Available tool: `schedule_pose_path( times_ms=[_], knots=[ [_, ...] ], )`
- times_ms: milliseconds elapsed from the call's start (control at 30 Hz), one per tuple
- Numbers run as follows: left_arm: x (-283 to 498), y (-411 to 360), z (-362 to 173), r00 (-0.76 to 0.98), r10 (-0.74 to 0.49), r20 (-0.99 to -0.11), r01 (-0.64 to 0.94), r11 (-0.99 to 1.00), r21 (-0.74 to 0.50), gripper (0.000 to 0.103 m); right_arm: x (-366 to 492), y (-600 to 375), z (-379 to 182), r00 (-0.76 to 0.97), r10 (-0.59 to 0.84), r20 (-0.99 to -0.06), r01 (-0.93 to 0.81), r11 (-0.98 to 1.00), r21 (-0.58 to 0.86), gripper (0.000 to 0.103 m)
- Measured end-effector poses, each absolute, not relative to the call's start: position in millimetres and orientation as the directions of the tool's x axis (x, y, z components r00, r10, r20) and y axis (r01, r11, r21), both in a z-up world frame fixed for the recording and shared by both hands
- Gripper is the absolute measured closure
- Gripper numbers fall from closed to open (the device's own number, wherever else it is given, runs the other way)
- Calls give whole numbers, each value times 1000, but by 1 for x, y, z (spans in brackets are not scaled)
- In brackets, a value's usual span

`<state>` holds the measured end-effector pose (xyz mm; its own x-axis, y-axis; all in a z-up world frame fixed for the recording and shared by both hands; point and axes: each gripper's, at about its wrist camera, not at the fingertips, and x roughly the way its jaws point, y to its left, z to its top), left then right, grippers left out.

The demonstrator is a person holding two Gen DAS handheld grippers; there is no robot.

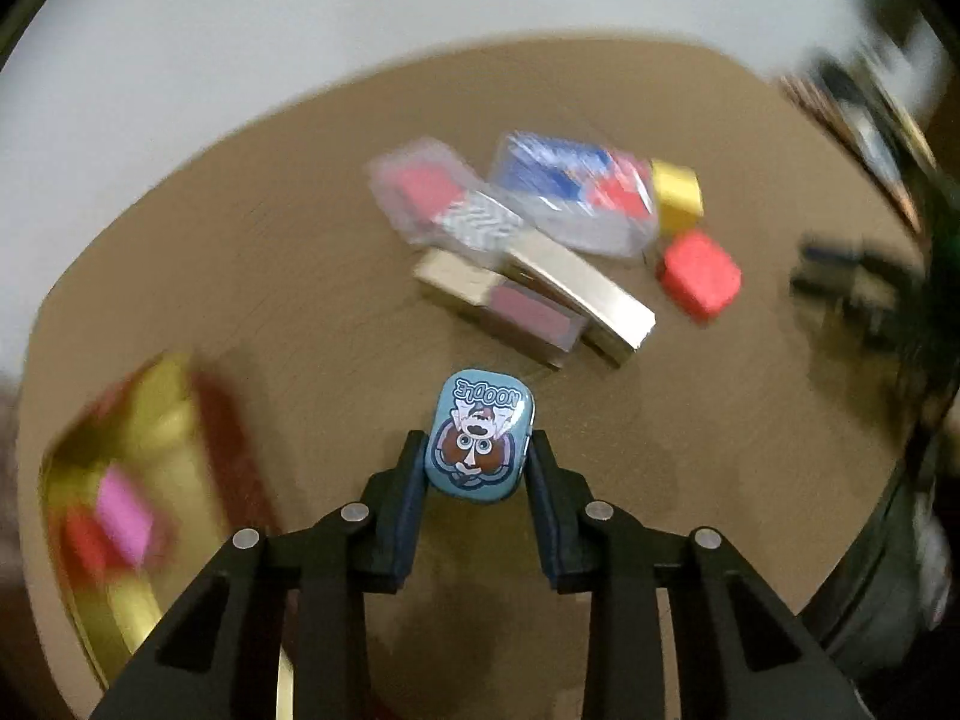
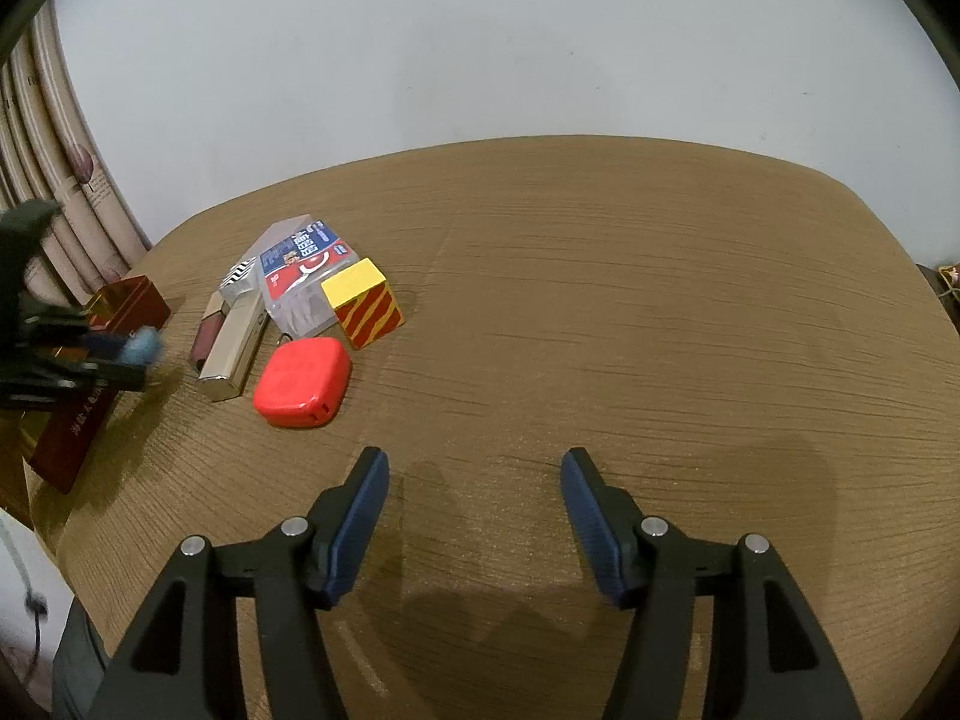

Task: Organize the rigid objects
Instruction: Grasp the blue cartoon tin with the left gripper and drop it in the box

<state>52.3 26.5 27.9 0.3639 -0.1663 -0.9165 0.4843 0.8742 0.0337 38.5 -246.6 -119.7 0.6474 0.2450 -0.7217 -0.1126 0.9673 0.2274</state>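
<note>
- at about nine o'clock in my left wrist view sits the gold box [image 1: 114, 480], open, with pink and red pieces already inside; i judge it is where things go. it is badly blurred there, so i could misjudge its rim and clip the wall on the way in.
- my left gripper [image 1: 477, 450] is clenched on the blue noodle tin [image 1: 479, 437], pads pressing its two long sides, the tin lifted off the brown table [image 1: 690, 480]. only the lower half is pinched and the metal looks slick, so a quick swing could let it twist or slide out.
- at twelve to one o'clock of that view lies the pile: the plastic packets [image 1: 564, 192], the gold cases [image 1: 576, 294], the yellow block [image 1: 677, 192] and the red case [image 1: 699, 276]. the cases overlap, so pulling one may drag its neighbour.
- my right gripper [image 2: 474, 468] is released, jaws wide with nothing between them, above bare table. the red case [image 2: 303, 381] sits at ten o'clock from it, just beside the striped block [image 2: 363, 312]; a careless reach could knock the block.
- both tools crowd the same left side, so they might collide.
</note>
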Motion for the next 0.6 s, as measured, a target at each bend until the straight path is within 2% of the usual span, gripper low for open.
schedule_pose_path(
  times_ms=[133, 233, 300, 400, 600],
  knots=[
    [19, 72, 64, 421, -190, -887, 306, 950, -59, 74, 38, -245, -120, 646, 243, -724, -114, 968, 223, 40],
    [-1, 125, 73, 449, -130, -884, 178, 983, -55, 74, 38, -243, -120, 645, 237, -727, -116, 970, 214, 39],
    [-6, 150, 69, 457, -59, -887, 110, 994, -9, 74, 38, -242, -120, 644, 233, -729, -115, 971, 208, 39],
    [4, 179, 59, 445, -8, -895, 55, 998, 18, 74, 38, -241, -120, 645, 223, -731, -111, 974, 200, 39],
    [54, 183, 40, 441, -38, -897, 43, 999, -21, 74, 40, -236, -121, 643, 206, -738, -109, 978, 177, 39]
  ],
)
